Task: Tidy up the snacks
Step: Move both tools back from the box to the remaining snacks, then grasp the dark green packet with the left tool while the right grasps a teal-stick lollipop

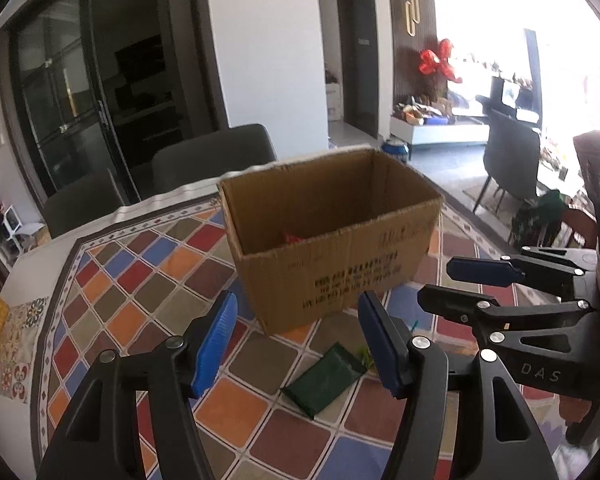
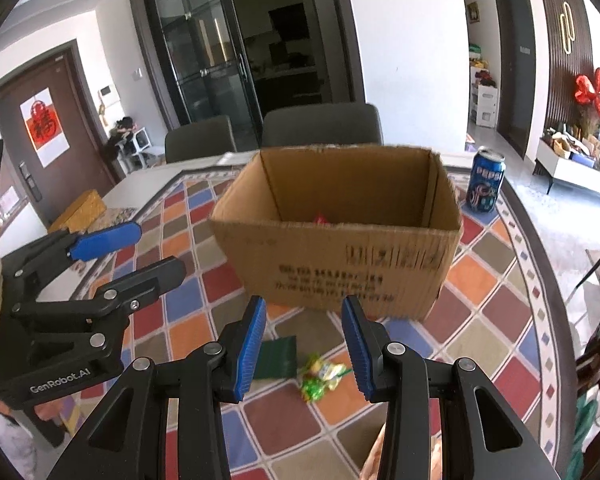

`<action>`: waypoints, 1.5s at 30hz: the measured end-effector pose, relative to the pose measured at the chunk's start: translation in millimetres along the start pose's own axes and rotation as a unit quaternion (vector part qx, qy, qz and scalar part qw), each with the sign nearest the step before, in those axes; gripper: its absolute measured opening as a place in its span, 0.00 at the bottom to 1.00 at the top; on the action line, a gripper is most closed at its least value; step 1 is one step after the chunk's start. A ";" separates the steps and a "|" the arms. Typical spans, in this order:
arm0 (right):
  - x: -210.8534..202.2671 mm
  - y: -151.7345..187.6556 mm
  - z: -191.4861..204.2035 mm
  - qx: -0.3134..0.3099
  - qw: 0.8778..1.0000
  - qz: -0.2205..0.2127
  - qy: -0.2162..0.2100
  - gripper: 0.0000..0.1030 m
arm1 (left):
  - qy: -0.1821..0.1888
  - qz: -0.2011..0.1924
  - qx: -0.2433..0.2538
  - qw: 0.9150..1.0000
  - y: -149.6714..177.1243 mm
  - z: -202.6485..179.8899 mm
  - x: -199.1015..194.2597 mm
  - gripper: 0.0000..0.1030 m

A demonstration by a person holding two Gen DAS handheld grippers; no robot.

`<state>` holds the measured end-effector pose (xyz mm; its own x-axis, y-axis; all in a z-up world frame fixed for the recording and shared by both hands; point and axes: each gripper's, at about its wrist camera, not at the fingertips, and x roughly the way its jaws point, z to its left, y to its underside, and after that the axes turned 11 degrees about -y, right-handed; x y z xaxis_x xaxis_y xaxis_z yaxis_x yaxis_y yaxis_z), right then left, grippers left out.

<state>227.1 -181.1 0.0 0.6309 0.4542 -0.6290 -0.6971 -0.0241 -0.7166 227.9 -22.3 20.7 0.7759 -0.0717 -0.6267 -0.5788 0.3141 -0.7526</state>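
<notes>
Both grippers, left [image 1: 296, 344] and right [image 2: 304, 346], stand open and empty. A green packet [image 1: 324, 378] and a candy [image 2: 320, 374] lie before the box [image 1: 340, 256].

We see an open cardboard box [image 2: 336, 240] at frame centre, something red inside. Below it lie a flat dark green packet [image 1: 324, 376] and, just right, a crinkled yellow-green wrapper [image 2: 322, 374].

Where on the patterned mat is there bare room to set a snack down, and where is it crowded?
Free: the tiles left of the cardboard box, toward the yellow box. Crowded: the strip before the box, with the dark green packet, the green-yellow wrapper and both grippers.
</notes>
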 end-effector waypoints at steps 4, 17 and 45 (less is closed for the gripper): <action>7.5 11.2 0.0 0.007 1.000 0.016 -0.002 0.39 | 0.015 0.013 0.022 1.000 12.4 -5.3 6.2 0.60; 38.8 49.4 -3.8 0.021 0.997 0.071 0.005 0.39 | 0.042 0.079 0.058 0.994 50.3 -15.1 39.1 0.63; 99.9 82.3 -29.6 0.059 0.988 0.142 0.010 0.39 | 0.078 0.139 0.163 0.974 82.3 -43.3 121.0 0.74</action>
<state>242.8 -164.1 -130.8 0.4108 0.4261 -0.8060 -0.8805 -0.0440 -0.4720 263.3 -46.1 -125.8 0.5375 -0.0759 -0.8398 -0.6311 0.6244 -0.4604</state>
